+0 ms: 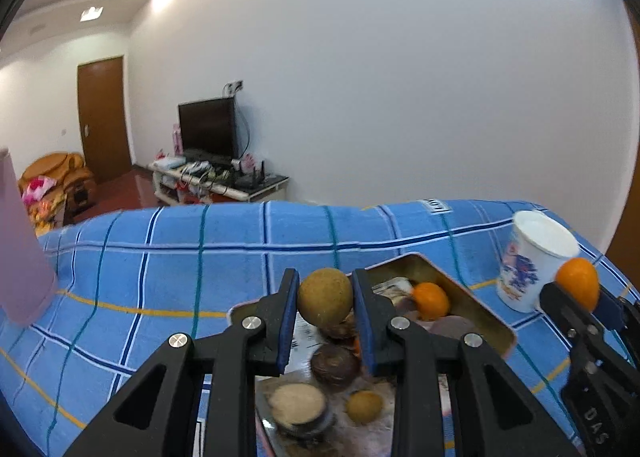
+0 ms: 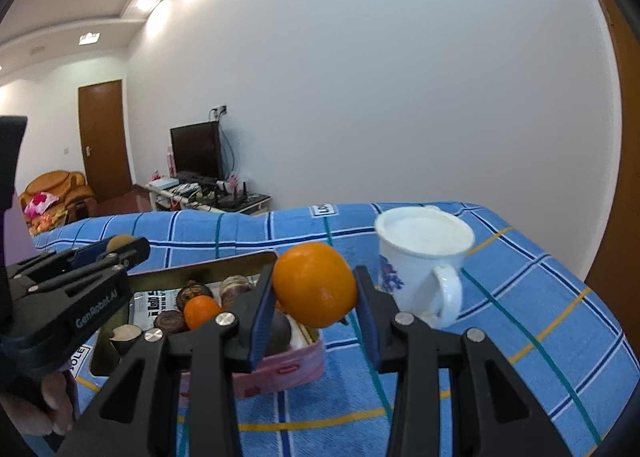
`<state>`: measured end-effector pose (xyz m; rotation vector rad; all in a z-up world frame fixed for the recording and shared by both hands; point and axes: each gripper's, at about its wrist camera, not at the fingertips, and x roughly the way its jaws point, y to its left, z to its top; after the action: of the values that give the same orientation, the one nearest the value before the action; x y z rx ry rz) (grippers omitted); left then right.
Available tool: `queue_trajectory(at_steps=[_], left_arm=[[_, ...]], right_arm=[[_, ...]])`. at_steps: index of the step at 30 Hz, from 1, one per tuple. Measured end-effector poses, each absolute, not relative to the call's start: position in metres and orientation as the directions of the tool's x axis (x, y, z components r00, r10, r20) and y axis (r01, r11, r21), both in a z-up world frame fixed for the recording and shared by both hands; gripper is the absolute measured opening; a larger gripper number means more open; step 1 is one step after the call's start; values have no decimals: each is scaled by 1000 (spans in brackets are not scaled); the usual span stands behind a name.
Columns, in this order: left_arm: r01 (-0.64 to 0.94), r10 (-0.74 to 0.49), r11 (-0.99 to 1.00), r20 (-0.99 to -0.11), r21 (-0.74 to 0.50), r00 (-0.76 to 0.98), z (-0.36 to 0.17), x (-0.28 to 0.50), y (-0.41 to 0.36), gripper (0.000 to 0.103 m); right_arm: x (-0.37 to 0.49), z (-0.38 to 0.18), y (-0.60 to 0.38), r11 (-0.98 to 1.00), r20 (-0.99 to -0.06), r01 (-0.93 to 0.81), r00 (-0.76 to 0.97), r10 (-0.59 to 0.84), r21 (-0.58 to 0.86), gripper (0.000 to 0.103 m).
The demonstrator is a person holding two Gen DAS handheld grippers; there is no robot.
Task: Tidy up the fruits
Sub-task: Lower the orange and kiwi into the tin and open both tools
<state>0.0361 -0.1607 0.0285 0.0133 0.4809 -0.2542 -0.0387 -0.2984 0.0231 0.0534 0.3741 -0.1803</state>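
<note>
My left gripper (image 1: 325,281) is shut on a tan round fruit (image 1: 325,301) and holds it just above an open tin box (image 1: 474,299). The tin holds a small orange (image 1: 431,300), dark brown round fruits (image 1: 334,365) and a small tan fruit (image 1: 364,407). My right gripper (image 2: 314,282) is shut on a bigger orange (image 2: 316,291), raised between the tin (image 2: 208,267) and a white mug (image 2: 424,257). Each view shows the other gripper: the right gripper (image 1: 582,299) with its orange (image 1: 578,277), the left gripper (image 2: 114,251) with its tan fruit (image 2: 120,242).
A blue checked cloth (image 1: 200,257) covers the surface. The white mug (image 1: 536,257) stands right of the tin and a pink cup (image 1: 20,249) stands at the far left. A hand (image 2: 52,405) holds the left gripper's grip. A TV stand and a door lie beyond.
</note>
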Motion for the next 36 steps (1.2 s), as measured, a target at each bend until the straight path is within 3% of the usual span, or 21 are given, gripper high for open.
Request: queue_trajectory(at_steps=[23, 36], left_arm=[[218, -192, 976, -525, -13, 829, 10, 74, -159, 28], [224, -180, 975, -594, 0, 784, -4, 83, -161, 28]], right_arm=[[51, 11, -283, 991, -432, 125, 897, -96, 40, 41], [71, -11, -271, 998, -544, 60, 837, -55, -9, 41]])
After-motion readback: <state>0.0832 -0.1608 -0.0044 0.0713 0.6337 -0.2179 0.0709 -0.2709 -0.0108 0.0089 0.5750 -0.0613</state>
